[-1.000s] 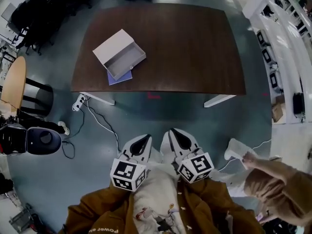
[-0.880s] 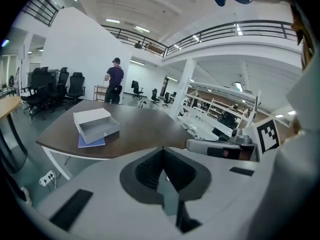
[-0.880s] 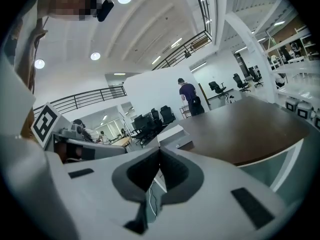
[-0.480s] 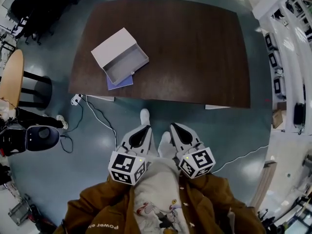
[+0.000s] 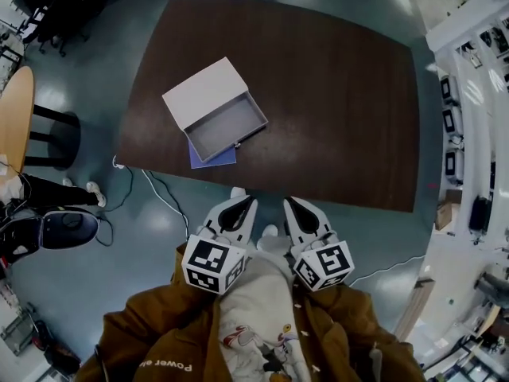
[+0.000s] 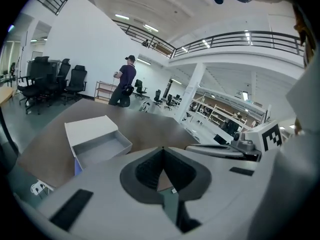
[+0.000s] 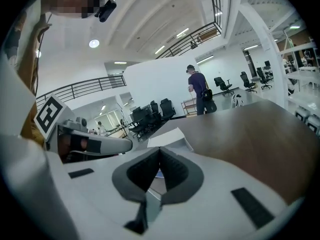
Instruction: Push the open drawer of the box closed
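Both claws, left gripper and right gripper, were pressed together on nothing, well short of the table. The box sat at its near-left, drawer open. It looked light, so an off-centre shove could've slid or spun the whole thing instead.

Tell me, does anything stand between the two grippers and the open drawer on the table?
Nothing visible does. Only floor and bare table lie between the left gripper, the right gripper and the drawer; a blue sheet sticks out under it.
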A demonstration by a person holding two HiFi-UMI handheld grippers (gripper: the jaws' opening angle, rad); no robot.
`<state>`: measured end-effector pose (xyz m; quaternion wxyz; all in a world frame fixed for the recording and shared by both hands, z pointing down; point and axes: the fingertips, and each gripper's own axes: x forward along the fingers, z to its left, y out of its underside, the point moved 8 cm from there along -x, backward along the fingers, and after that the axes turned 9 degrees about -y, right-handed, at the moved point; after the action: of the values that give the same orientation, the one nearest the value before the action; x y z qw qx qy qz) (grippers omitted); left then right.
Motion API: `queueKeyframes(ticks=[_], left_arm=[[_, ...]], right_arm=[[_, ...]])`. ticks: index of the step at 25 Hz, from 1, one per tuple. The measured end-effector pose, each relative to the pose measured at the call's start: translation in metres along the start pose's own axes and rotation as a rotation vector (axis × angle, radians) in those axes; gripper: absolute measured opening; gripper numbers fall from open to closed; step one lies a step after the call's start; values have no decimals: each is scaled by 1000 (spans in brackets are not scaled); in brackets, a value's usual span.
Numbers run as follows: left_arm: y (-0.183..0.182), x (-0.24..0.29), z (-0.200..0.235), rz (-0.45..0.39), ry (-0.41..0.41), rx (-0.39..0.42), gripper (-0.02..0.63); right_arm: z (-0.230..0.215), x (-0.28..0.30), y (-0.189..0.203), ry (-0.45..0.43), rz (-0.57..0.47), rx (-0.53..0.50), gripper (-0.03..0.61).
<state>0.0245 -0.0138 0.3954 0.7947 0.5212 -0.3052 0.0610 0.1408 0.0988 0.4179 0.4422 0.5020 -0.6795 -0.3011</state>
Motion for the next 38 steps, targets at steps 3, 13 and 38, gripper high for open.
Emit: queueKeyframes(ticks=[3,13,38], left_arm=[[-19,9,39,-11,18,3,5],[-45,44,72,-7,43,37,5],[-12,70,94,-5,-264,-154,6]], right_arm=[[8,47,-13,-7,10,-25,5],[-1,105,-44,-32,27,-84,6],[-36,171,-13,-271,267,-121,8]])
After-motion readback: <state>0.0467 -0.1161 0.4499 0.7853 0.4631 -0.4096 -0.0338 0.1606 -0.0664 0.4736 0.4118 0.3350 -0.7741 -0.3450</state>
